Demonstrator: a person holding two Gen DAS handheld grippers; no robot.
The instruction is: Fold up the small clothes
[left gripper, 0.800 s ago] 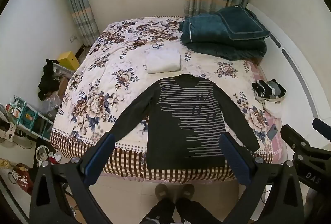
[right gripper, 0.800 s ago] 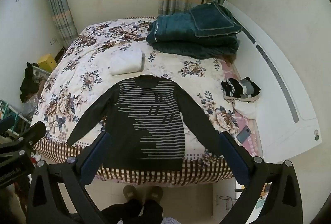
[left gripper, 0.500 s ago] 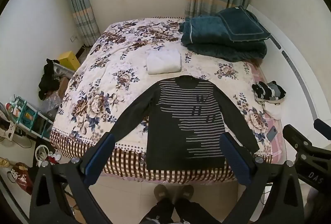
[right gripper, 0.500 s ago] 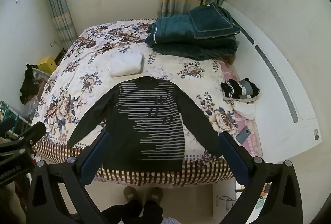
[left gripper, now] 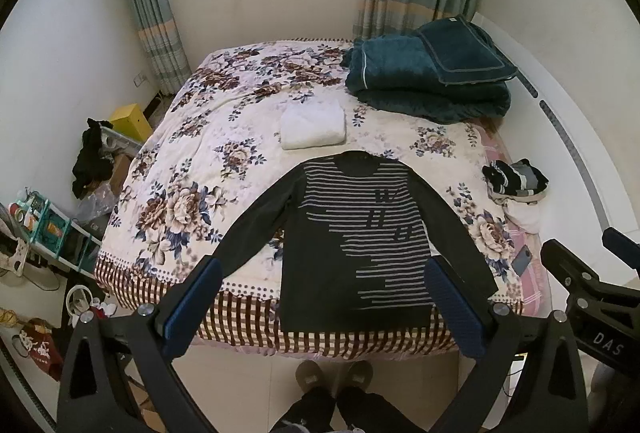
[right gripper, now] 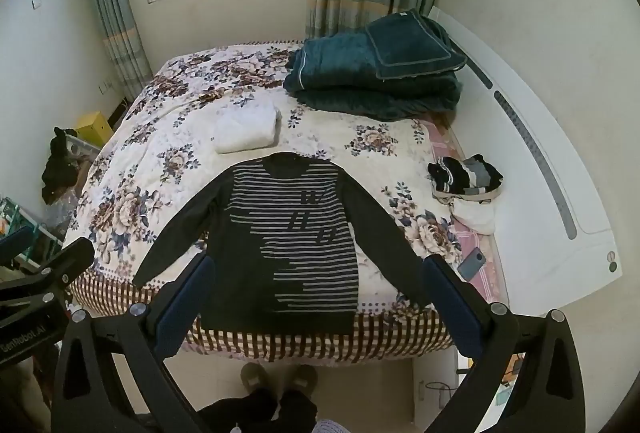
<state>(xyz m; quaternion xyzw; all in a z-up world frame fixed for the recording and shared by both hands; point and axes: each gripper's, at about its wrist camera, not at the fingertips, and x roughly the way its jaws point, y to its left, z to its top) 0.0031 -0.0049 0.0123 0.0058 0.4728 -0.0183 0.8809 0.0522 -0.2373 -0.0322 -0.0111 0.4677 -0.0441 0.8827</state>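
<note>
so the dark striped sweater point(left gripper: 356, 233) is laid flat on the floral bed point(left gripper: 192, 161), front up, collar toward the window and hem hanging a bit over the near edge, right above the person's slippers point(left gripper: 334, 373). its long axis runs straight away from both tools, sleeves angling out and down to either side. the left tool point(left gripper: 320, 309) and right tool point(right gripper: 316, 307) are both held up off the bed, pointing down at it, jaws spread as wide as they go and nothing in them. neither touches the cloth. going by the views, the left tool sits nearer the left sleeve cuff and the right tool nearer the right one, so i'd guess each takes its own side. a folded white garment point(left gripper: 312, 125) lies just past the collar, and a striped pile point(left gripper: 516, 179) sits off by the right edge.
</note>
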